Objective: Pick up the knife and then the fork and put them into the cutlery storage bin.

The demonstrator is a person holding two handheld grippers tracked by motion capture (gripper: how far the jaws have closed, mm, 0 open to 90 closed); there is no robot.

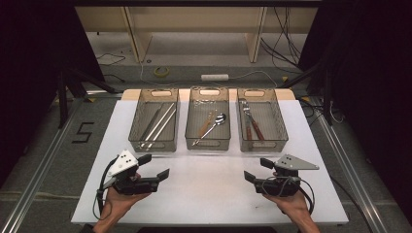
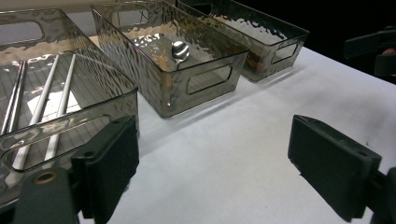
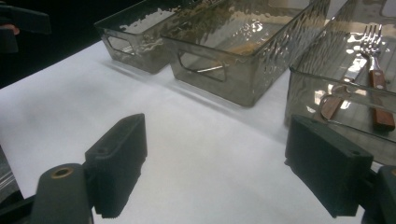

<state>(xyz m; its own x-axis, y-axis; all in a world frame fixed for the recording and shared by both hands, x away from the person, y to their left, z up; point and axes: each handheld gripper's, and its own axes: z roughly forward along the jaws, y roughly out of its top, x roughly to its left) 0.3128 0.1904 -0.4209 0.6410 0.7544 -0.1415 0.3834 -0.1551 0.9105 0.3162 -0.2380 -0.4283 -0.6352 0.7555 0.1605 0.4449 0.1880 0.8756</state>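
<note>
Both tools, left tool point(image 1: 156, 166) and right tool point(image 1: 256, 170), hung wide open and empty over bare worktop point(image 1: 204, 194); cutlery already sorted in three bins point(image 1: 208, 141) at twelve o'clock, I judged nothing left.

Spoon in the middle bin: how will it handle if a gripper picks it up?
The spoon looks like polished metal, so probably stiff and slick between flat pads. Its thin handle lies low on the middle bin floor, likely awkward to get under. The rounded bowl may pivot if gripped off-centre.
</note>
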